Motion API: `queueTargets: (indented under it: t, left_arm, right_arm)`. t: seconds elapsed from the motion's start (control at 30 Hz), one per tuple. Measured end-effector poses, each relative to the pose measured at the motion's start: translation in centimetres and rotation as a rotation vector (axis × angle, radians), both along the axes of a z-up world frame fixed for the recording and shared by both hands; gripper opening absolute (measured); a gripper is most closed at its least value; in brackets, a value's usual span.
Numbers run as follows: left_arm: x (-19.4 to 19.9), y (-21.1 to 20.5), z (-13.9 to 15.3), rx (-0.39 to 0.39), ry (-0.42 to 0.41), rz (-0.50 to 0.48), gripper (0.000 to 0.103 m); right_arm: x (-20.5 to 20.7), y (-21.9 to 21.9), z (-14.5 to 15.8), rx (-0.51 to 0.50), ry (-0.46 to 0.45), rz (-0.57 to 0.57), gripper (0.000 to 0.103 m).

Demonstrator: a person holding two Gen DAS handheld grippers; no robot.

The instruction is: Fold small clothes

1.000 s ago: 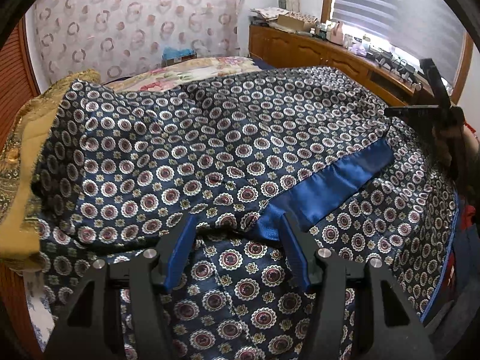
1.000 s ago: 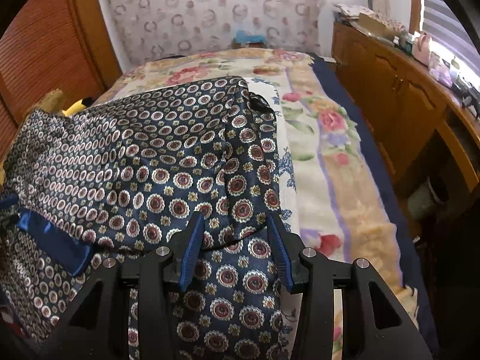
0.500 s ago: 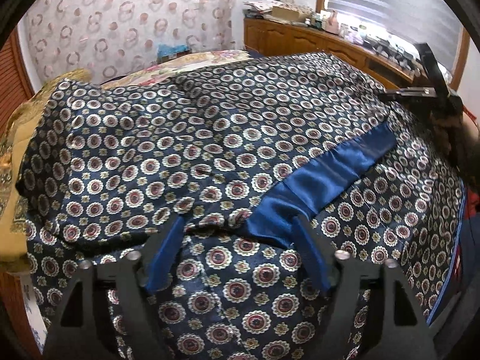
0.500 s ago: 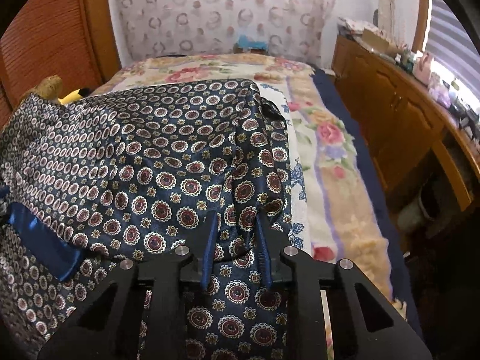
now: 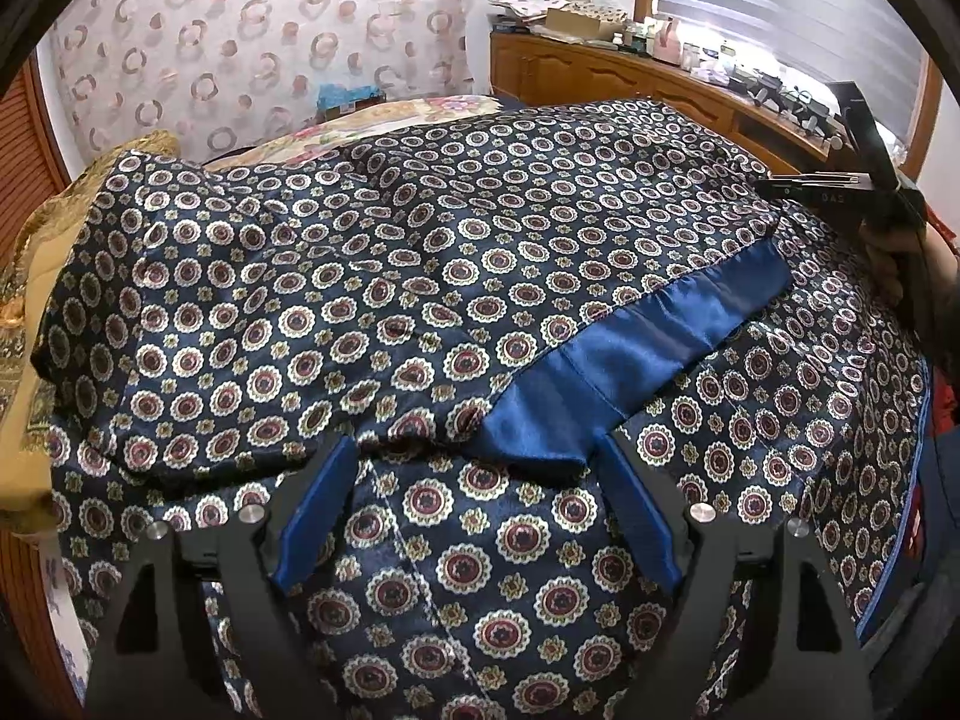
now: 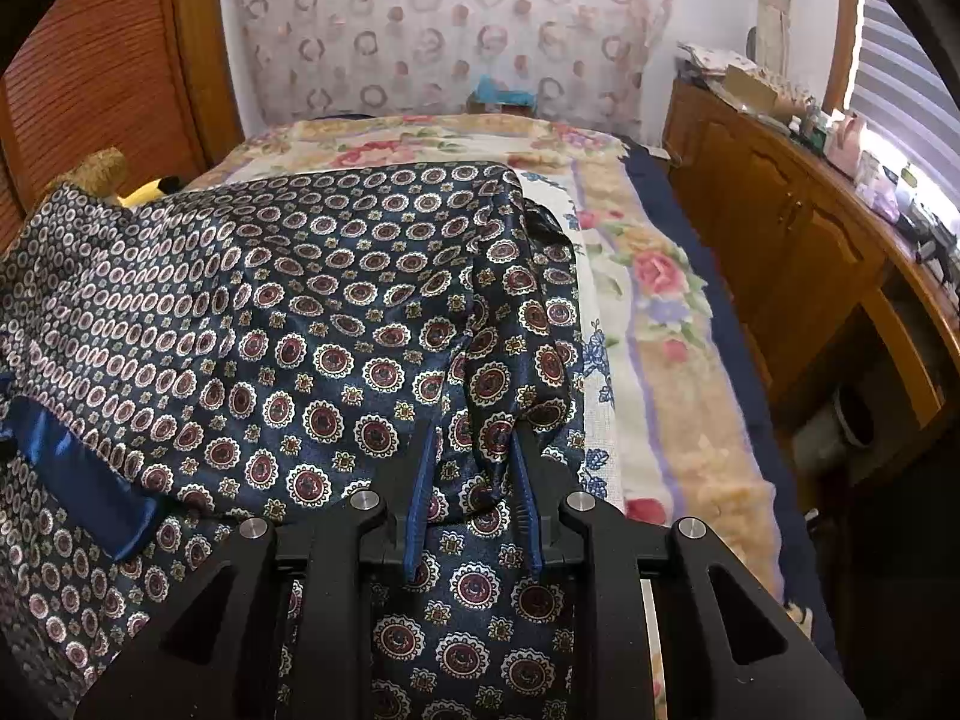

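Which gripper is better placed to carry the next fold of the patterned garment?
Right. The right gripper is pinching a bunched ridge of the patterned garment between nearly closed fingers; the left gripper is wide open, holding nothing, by the blue cuff.

Bare floral blanket (image 6: 666, 324) right of garment (image 6: 312, 312); cabinet (image 6: 798, 252) beyond.

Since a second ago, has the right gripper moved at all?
Yes. The right gripper has closed its fingers onto a fold of the patterned garment and tilted up: the wooden cabinet sits lower in view.
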State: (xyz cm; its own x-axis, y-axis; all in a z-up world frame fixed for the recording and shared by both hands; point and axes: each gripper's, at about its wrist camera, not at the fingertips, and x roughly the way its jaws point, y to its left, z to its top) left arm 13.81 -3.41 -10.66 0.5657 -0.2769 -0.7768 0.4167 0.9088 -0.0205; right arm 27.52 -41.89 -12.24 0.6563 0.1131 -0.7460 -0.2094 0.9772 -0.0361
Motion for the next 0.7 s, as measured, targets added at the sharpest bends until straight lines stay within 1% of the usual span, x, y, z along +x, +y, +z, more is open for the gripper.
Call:
queueTargets:
  t: [0.13,0.17,0.2,0.33,0.37,0.43,0.47,0.53,0.6,0.63,0.7]
  left_arm:
    - [-0.6,0.8,0.3,0.005,0.002,0.020,0.083]
    - [-1.0,1.2,0.6,-0.002,-0.016,0.025,0.083]
    - [-1.3,1.6,1.2,-0.012,-0.033,0.034,0.079]
    - [-2.1,3.8,3.4,-0.053,-0.088,0.081,0.075]
    - [-2.1,4.5,4.0,-0.056,-0.105,0.099,0.072]
    - [-1.9,5.9,5.0,-0.057,-0.128,0.136,0.061]
    - [-1.6,6.9,5.6,-0.064,-0.135,0.157,0.059]
    - [-1.0,8.3,6.2,-0.074,-0.140,0.182,0.045]
    - [-0.3,9.6,6.7,-0.055,-0.151,0.217,0.043]
    - [0.0,9.9,6.8,-0.047,-0.154,0.229,0.037]
    - [0.8,10.6,6.8,-0.030,-0.153,0.251,0.033]
  right_arm:
    - [0.0,-0.1,0.0,0.000,0.000,0.000,0.023]
    - [0.0,0.0,0.0,0.001,0.000,0.000,0.023]
    - [0.0,-0.1,0.0,0.003,0.001,0.000,0.023]
    - [0.2,-0.3,0.1,0.012,0.003,0.001,0.023]
    - [0.2,-0.3,0.1,0.011,0.003,0.001,0.023]
    - [0.2,-0.3,0.0,0.011,0.003,0.001,0.023]
    - [0.2,-0.3,0.0,0.012,0.003,0.001,0.023]
    - [0.2,-0.3,0.0,0.014,0.004,0.001,0.023]
    - [0.2,-0.3,0.0,0.017,0.004,0.001,0.023]
    - [0.2,-0.4,0.0,0.017,0.004,0.001,0.023]
    - [0.2,-0.4,0.0,0.017,0.006,-0.001,0.023]
